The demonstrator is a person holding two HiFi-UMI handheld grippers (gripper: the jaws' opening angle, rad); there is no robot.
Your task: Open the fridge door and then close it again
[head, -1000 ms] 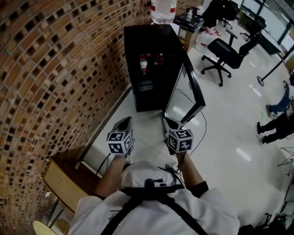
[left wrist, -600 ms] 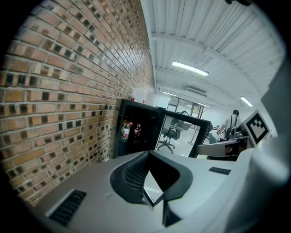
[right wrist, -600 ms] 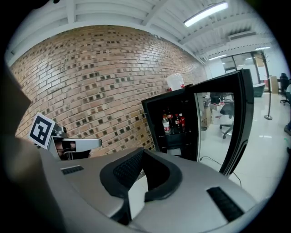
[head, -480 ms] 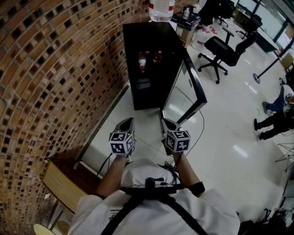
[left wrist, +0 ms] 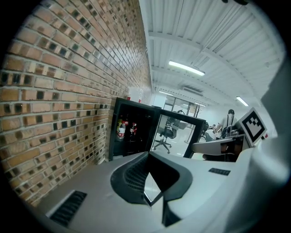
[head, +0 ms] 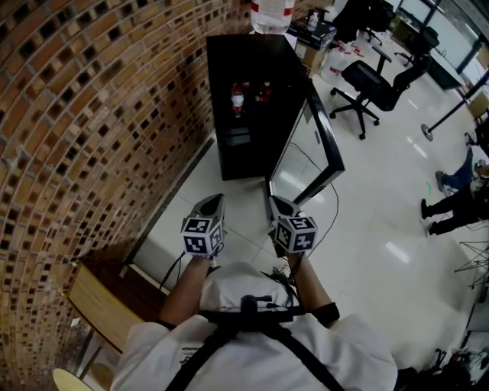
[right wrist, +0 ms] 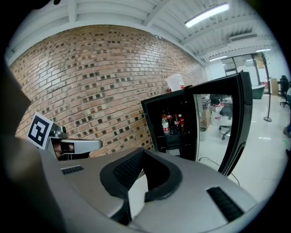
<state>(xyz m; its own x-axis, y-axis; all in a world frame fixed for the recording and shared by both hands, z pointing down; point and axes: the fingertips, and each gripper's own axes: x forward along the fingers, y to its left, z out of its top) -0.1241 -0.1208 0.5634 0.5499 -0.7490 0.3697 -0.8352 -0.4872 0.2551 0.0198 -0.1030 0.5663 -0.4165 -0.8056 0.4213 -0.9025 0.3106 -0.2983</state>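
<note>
A black fridge stands against the brick wall with its glass door swung wide open to the right. Bottles stand on a shelf inside. My left gripper and right gripper hover side by side over the floor, well short of the fridge. Both are shut and hold nothing. The left gripper view shows shut jaws pointing at the open fridge and its door. In the right gripper view the shut jaws face the fridge interior, with the door to the right.
A large water bottle stands on top of the fridge. A cable runs across the floor under the door. A wooden seat is at the lower left by the brick wall. Office chairs and a person's legs are at the right.
</note>
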